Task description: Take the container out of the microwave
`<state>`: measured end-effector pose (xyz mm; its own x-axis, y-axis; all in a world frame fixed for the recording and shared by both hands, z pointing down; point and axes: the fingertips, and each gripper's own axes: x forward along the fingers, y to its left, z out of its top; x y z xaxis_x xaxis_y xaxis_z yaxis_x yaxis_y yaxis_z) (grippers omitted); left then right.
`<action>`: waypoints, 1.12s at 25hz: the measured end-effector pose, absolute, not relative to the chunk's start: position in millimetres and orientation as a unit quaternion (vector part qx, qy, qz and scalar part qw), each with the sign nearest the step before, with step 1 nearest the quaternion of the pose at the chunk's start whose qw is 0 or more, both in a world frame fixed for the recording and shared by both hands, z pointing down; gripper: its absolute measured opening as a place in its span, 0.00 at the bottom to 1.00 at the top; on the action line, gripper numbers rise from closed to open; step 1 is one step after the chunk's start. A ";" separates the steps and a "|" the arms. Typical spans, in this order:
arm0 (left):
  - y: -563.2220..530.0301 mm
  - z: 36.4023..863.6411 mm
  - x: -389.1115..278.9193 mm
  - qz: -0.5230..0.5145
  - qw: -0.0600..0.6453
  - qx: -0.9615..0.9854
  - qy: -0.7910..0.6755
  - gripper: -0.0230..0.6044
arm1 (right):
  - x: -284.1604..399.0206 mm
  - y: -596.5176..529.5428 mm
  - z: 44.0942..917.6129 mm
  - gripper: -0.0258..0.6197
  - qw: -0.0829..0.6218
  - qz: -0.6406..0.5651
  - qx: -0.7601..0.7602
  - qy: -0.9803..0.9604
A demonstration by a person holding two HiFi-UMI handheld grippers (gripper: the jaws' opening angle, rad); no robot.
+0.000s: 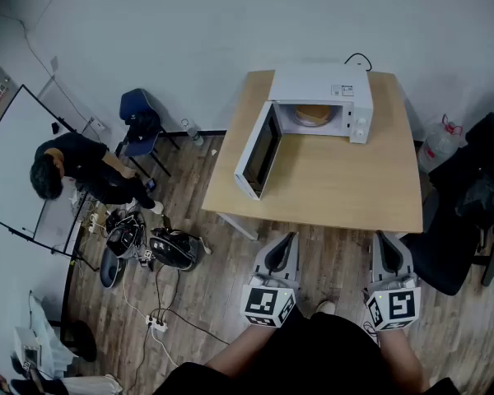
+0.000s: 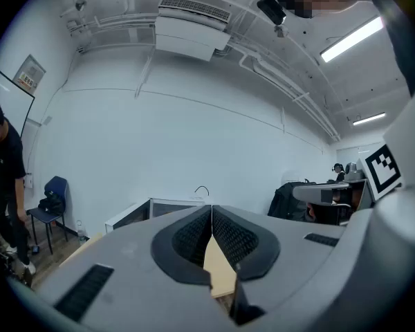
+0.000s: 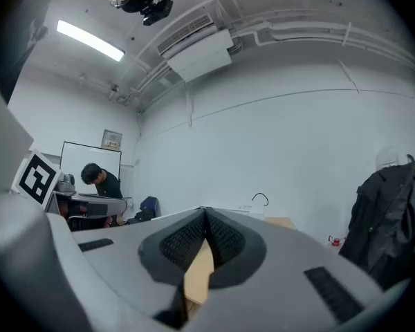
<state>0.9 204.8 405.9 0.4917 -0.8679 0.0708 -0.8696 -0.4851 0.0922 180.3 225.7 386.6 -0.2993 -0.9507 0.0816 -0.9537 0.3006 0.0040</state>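
Container [image 1: 313, 115] is what I'm after, and I can see only part of it: a tan, rounded shape sitting inside the open microwave's cavity. Its front edge is cut off by the oven's frame, and I can't tell the material from here. Going down in size, the counter [image 1: 337, 183] is a pale wood-toned rectangle with a smooth top. At its far end stands the microwave [image 1: 321, 82], a white box with knobs [image 1: 361, 127] on the right of its face. Its door [image 1: 259, 151] hangs swung out to the left, dark glass in a white frame. The left gripper [image 1: 291, 239] and right gripper [image 1: 382, 239] are grey plastic, held short of the counter's near edge and well apart from the oven. In the gripper views, the left's ribbed black fingers [image 2: 190, 237] and the right's fingers [image 3: 225, 239] meet at the tips, pinched together on nothing. They block most of the counter beyond.
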 end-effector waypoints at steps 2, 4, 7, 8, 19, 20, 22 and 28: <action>205.2 406.4 5.2 0.007 0.055 0.861 -0.505 0.05 | 183.3 225.5 389.9 0.13 0.032 0.033 0.588 -0.807; 205.6 406.4 7.2 0.005 0.053 0.859 -0.508 0.05 | 183.5 226.4 392.1 0.13 0.031 0.035 0.579 -0.814; 202.7 407.1 5.6 0.003 0.052 0.855 -0.515 0.05 | 181.0 227.2 393.7 0.13 0.028 0.029 0.564 -0.824; 200.7 407.6 5.3 0.003 0.054 0.855 -0.515 0.05 | 180.9 226.0 394.6 0.13 0.025 0.030 0.562 -0.826; 140.4 426.1 5.1 0.003 0.080 0.857 -0.510 0.05 | 182.5 174.0 406.0 0.13 0.027 0.061 0.551 -0.832; 131.4 427.6 5.6 0.003 0.081 0.857 -0.509 0.05 | 183.0 167.0 407.2 0.13 0.030 0.062 0.551 -0.832; 112.0 431.1 5.6 0.004 0.083 0.858 -0.507 0.05 | 182.5 150.1 411.1 0.13 0.039 0.064 0.550 -0.832; 55.1 442.0 -1.3 0.003 0.102 0.870 -0.482 0.05 | 166.8 88.0 415.8 0.13 0.066 0.071 0.550 -0.830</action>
